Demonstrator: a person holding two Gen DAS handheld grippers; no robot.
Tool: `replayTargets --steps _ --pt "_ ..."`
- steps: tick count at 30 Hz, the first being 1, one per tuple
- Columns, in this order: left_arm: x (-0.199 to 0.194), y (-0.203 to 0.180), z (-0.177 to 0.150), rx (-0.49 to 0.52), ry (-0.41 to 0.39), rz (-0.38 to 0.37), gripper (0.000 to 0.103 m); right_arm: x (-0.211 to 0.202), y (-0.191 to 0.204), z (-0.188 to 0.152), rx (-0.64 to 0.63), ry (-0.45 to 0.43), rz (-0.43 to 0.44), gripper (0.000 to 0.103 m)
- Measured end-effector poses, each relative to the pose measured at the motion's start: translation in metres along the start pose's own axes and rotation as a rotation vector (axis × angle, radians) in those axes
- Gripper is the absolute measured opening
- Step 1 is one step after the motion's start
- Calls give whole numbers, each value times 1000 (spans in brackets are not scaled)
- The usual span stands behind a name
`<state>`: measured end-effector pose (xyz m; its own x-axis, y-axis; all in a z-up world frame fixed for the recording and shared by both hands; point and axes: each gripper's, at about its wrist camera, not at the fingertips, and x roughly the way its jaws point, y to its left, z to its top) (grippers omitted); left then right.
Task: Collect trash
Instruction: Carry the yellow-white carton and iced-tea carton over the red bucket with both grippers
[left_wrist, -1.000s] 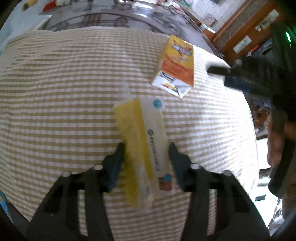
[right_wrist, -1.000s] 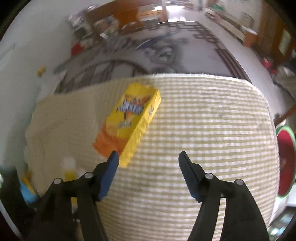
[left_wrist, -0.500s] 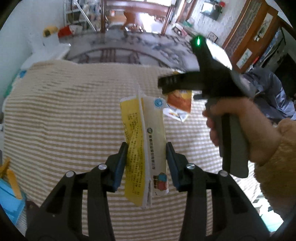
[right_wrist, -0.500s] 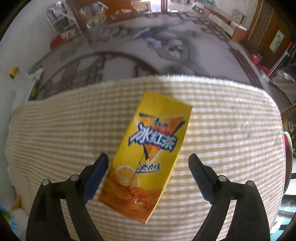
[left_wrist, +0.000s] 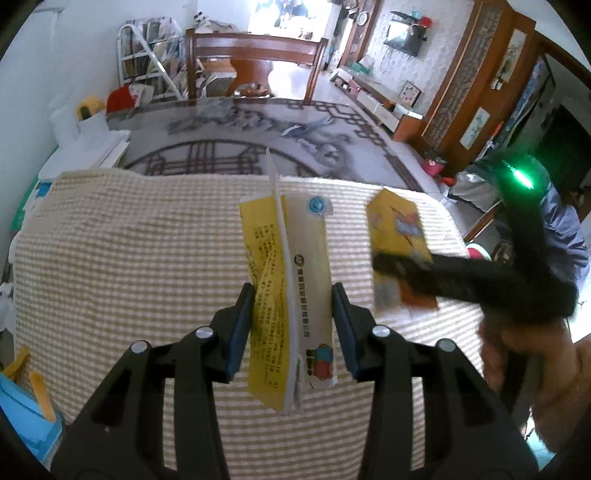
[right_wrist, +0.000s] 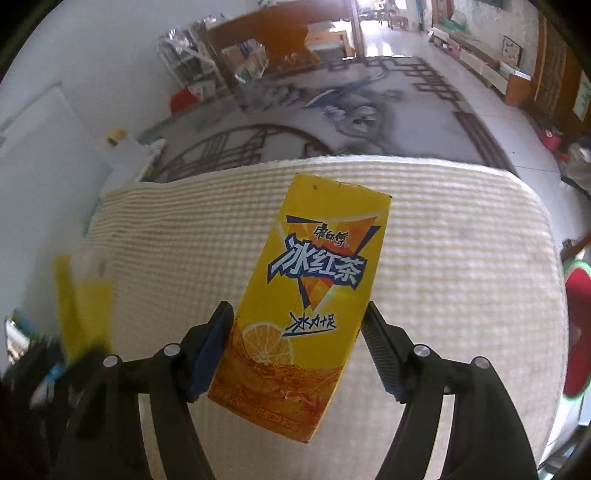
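Note:
My left gripper (left_wrist: 293, 314) is shut on a flattened yellow-and-white carton (left_wrist: 288, 280) and holds it lifted above the striped cloth (left_wrist: 129, 258). My right gripper (right_wrist: 297, 332) is shut on a yellow iced-tea drink box (right_wrist: 310, 295), its fingers on the box's lower sides. The drink box (left_wrist: 397, 236) and the right gripper also show in the left wrist view, blurred. The flattened carton (right_wrist: 83, 291) shows blurred at the left of the right wrist view.
The striped cloth (right_wrist: 461, 295) covers a table that ends at a patterned dark floor (left_wrist: 229, 147). Blue and yellow items (left_wrist: 26, 387) lie at the table's left edge. A red-and-green round object (right_wrist: 578, 325) sits past the right edge.
My left gripper has closed on the flattened carton and lifted it off the cloth. My right gripper has moved onto the iced-tea box and closed on it.

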<state>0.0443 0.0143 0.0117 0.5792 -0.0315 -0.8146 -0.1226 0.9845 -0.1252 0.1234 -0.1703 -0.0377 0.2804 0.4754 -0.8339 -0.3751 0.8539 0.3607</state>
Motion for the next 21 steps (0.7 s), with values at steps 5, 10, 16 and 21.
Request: replayTargets --steps 5,10,16,21 --pt "2 -25 5 22 -4 -32 40 -44 -26 -33 85 -109 -60 69" --pt "16 -56 9 45 14 -69 41 -64 -52 -51 114 -120 -90 69" --pt "24 -92 7 42 30 -85 41 -73 -75 -53 89 -121 -90 69" --pt "26 -112 4 26 34 -67 41 -80 -91 -54 61 -119 -75 69"
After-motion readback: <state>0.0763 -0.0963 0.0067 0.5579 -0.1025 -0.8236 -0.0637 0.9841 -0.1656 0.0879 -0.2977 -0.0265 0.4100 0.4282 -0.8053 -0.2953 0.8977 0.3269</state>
